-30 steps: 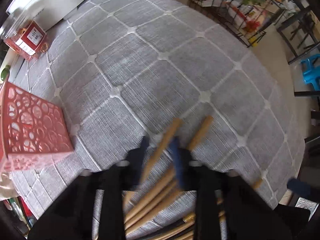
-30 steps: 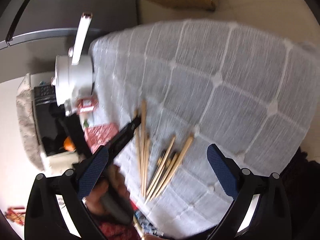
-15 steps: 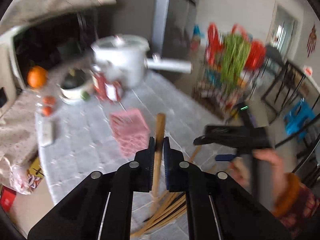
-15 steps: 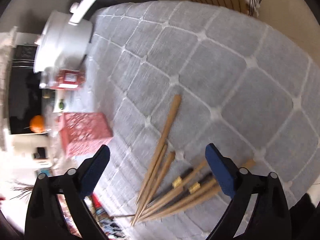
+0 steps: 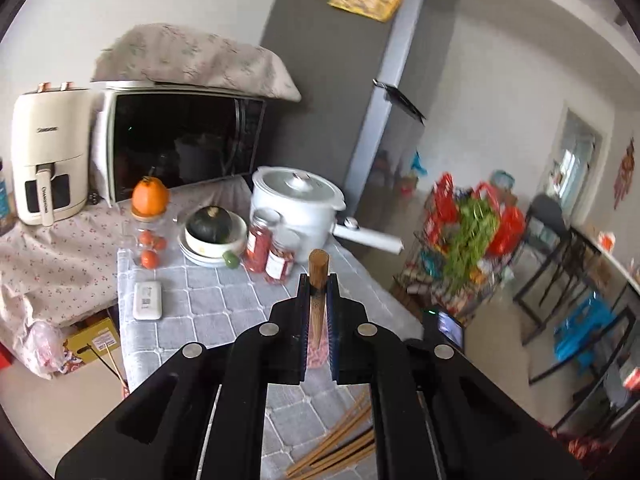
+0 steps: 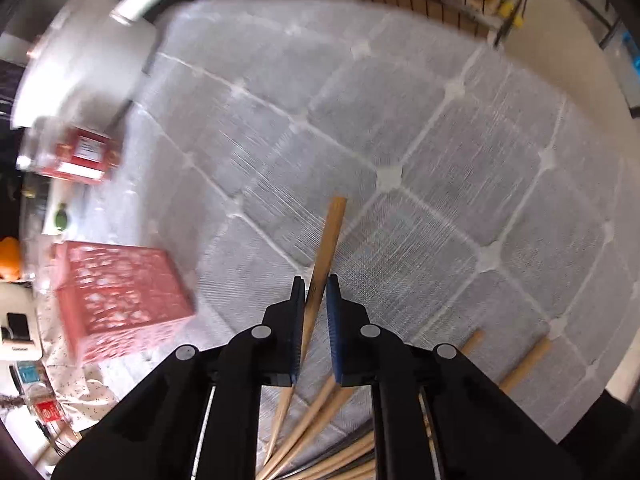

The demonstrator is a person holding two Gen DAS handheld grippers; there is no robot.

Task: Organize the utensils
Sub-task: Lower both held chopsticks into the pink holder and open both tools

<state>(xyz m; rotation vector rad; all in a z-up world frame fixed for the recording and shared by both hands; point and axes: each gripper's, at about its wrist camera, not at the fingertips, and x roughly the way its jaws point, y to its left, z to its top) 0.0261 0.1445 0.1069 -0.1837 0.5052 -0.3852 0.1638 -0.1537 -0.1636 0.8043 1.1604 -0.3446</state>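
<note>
Two grippers, one chopstick apiece: the left gripper (image 5: 318, 298) is raised level, clamping a chopstick (image 5: 318, 280) above the table (image 5: 208, 304). Right gripper (image 6: 315, 300) tilts down, pinching another chopstick (image 6: 326, 248) over the pile (image 6: 320, 440), pink basket (image 6: 116, 288) off left.

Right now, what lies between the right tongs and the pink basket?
Nothing but bare grey tablecloth separates the right tongs from the pink basket, in the right wrist view.

Left wrist view: raised, facing level across the grey tablecloth (image 5: 224, 304) toward the microwave (image 5: 180, 140), far off. Right wrist view: looks steeply down, close to cloth (blurred). Shared: white pot (image 5: 296, 200) (image 6: 80, 60), loose chopsticks (image 5: 340, 448) (image 6: 320, 440).
</note>
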